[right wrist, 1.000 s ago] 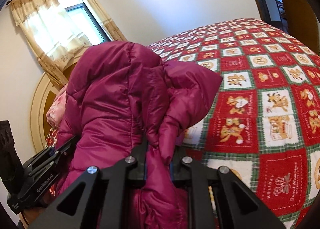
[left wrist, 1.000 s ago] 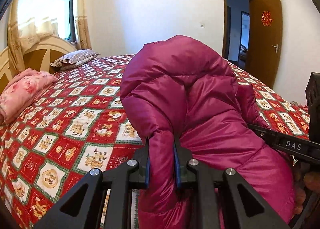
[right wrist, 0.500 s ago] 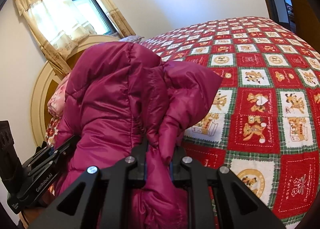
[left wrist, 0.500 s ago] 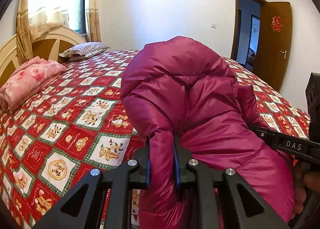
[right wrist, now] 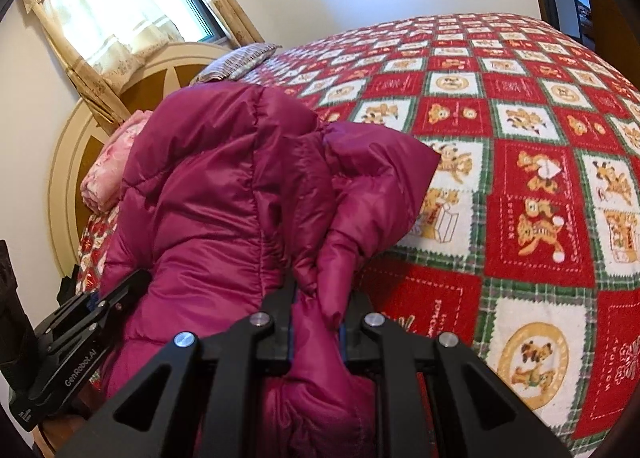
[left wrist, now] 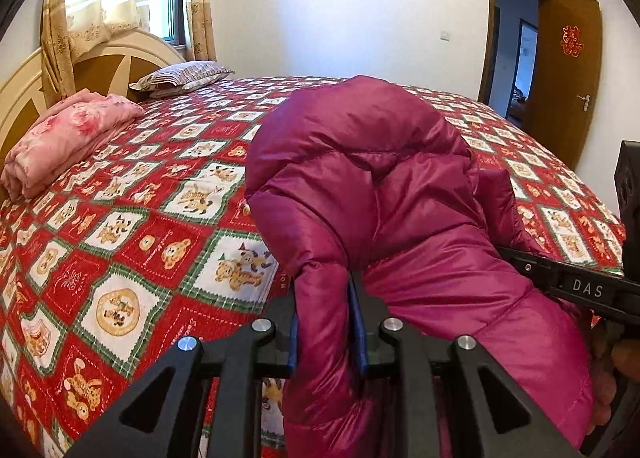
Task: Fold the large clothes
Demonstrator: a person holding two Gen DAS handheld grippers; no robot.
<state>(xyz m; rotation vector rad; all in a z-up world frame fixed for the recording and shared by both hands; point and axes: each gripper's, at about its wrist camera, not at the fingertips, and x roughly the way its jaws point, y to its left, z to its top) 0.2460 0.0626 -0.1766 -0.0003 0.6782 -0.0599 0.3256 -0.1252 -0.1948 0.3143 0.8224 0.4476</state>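
Observation:
A magenta puffy down jacket (left wrist: 380, 177) hangs bunched between both grippers above a red, white and green patchwork bedspread (left wrist: 140, 217). My left gripper (left wrist: 326, 298) has a fold of the jacket between its blue pads; its jaws are opening, and the fabric still fills the gap. In the right wrist view the jacket (right wrist: 224, 177) bulges up and left, and my right gripper (right wrist: 316, 298) is shut on another fold. The bedspread (right wrist: 520, 137) stretches away to the right. Each gripper shows at the edge of the other's view.
A folded pink blanket (left wrist: 68, 137) and a striped pillow (left wrist: 184, 75) lie by the curved headboard (left wrist: 24, 77) at the far left. A brown door (left wrist: 568, 69) stands open at the back right. A curtained window (right wrist: 120, 5) is behind the headboard.
Both grippers have carried the jacket forward and lower over the bed. The left jaws now stand a little wider around the fold.

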